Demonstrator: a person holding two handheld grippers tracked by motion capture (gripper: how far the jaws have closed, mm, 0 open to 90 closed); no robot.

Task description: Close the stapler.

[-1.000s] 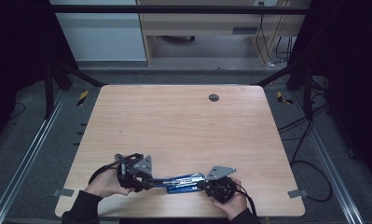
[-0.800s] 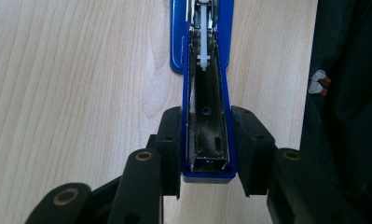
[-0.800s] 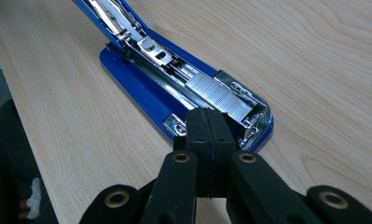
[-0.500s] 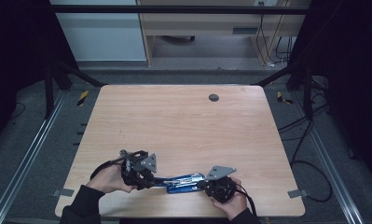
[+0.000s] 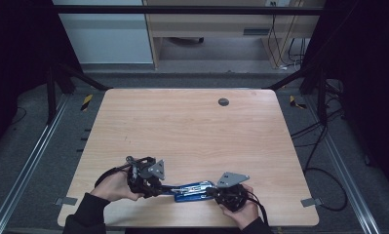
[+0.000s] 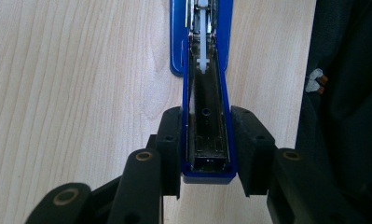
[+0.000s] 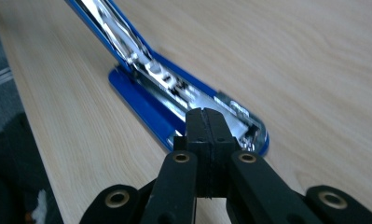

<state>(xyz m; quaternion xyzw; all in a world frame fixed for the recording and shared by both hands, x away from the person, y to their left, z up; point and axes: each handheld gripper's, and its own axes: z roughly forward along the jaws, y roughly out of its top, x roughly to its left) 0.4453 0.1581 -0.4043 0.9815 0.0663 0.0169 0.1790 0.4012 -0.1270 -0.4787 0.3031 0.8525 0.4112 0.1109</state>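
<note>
A blue stapler [image 5: 192, 188] lies swung open near the table's front edge. Its blue top arm [image 6: 209, 135] runs away from the base, with the empty metal channel facing up. My left gripper [image 6: 207, 149] is shut on the sides of that arm near its free end, pads pressing both sides; in the high view the left gripper [image 5: 165, 187] sits at the stapler's left end. My right gripper [image 7: 205, 126] is shut with nothing between its jaws, its tips resting on the far end of the shiny magazine [image 7: 174, 86] over the blue base [image 7: 141, 109]. The right gripper [image 5: 212, 191] is at the stapler's right end.
The wooden table [image 5: 192, 131] has a round grommet hole [image 5: 223, 102] near its far edge. The front edge runs just behind both hands. Cables trail on the floor at the right [image 5: 323, 170], and black frame posts stand at the far corners.
The left gripper has shifted slightly to the right with the stapler's arm in it. The right gripper has stayed in place.
</note>
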